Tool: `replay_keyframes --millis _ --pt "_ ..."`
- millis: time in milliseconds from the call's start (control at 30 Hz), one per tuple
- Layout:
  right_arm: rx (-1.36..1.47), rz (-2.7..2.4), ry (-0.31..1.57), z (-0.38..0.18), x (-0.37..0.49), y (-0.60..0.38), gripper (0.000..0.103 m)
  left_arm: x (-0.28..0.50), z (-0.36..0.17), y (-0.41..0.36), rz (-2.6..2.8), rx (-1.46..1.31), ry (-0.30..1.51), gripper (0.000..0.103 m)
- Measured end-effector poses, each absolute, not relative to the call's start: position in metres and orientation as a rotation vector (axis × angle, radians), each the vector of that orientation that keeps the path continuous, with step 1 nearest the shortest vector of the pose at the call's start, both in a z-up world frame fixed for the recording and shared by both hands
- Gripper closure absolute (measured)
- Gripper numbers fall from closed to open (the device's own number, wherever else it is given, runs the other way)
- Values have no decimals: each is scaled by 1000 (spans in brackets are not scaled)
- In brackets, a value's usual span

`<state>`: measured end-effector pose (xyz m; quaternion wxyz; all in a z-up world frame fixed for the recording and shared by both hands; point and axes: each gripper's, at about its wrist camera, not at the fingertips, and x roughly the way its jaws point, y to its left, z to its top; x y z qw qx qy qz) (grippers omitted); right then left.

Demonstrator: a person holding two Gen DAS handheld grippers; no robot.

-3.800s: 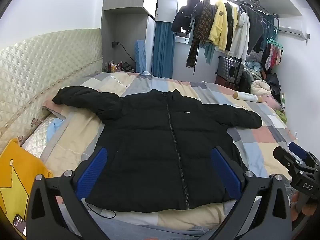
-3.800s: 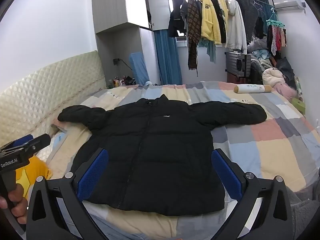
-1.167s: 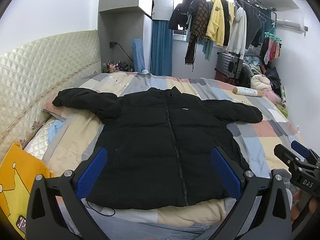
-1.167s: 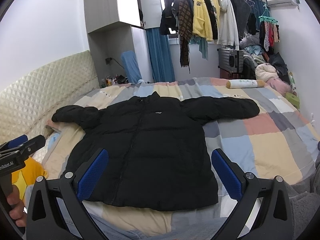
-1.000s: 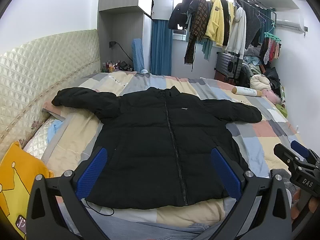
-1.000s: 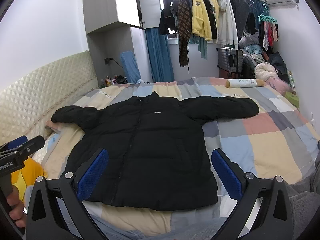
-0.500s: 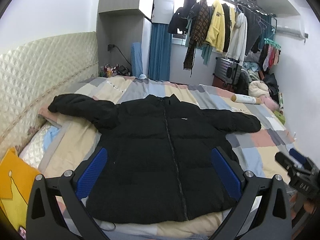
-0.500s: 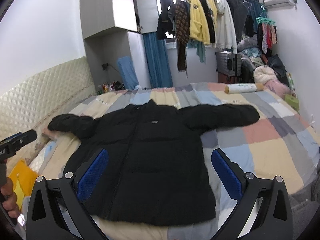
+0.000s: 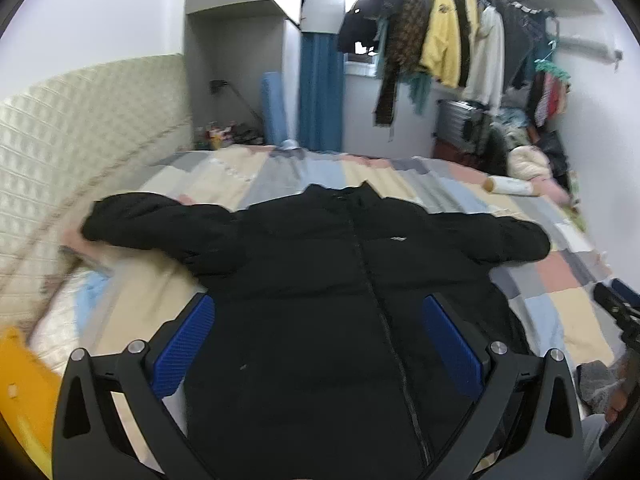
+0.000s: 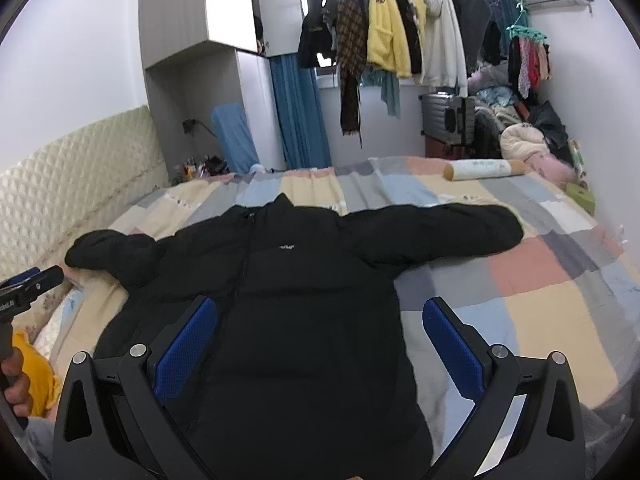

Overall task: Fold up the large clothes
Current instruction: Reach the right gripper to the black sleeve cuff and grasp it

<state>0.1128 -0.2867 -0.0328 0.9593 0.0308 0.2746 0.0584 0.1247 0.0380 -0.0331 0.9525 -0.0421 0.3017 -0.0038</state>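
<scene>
Left wrist view: left tool (image 9: 318, 338) spread wide above the lower body of the black puffer jacket (image 9: 344, 280), which lies flat, sleeves out, on the patchwork-quilted bed (image 9: 560, 288).

Right wrist view: right tool (image 10: 320, 338) likewise spread, hovering over the jacket's right half near the hem.

Moved forward and lower over the jacket (image 9: 352, 300): hem now under both views' bottom edges. Left hand-held gripper (image 9: 320, 340) apparently mid-motion, view blurred. Both still spread wide.
</scene>
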Motion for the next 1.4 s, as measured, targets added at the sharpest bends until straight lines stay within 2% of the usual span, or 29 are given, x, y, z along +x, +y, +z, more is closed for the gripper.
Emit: replay_keyframes --millis 367,567,700,900,1100,1267,1400 --pt "90 97 605 -57 173 -308 0 145 -82 60 17 -153 628 0" --pt "337 122 581 -51 210 -367 0 152 -113 67 7 -234 681 0" --pt "335 41 550 -51 238 -403 0 155 -123 68 17 -241 709 0" --pt "424 32 602 -90 289 -475 0 159 -130 70 22 -246 711 0" --pt "642 -48 649 -147 335 -562 0 169 -138 70 25 -266 732 0" --pt "838 -108 604 -187 366 -618 0 182 -145 63 46 -250 735 0" --pt "935 -176 530 -210 392 -656 5 200 -158 57 61 -255 781 0"
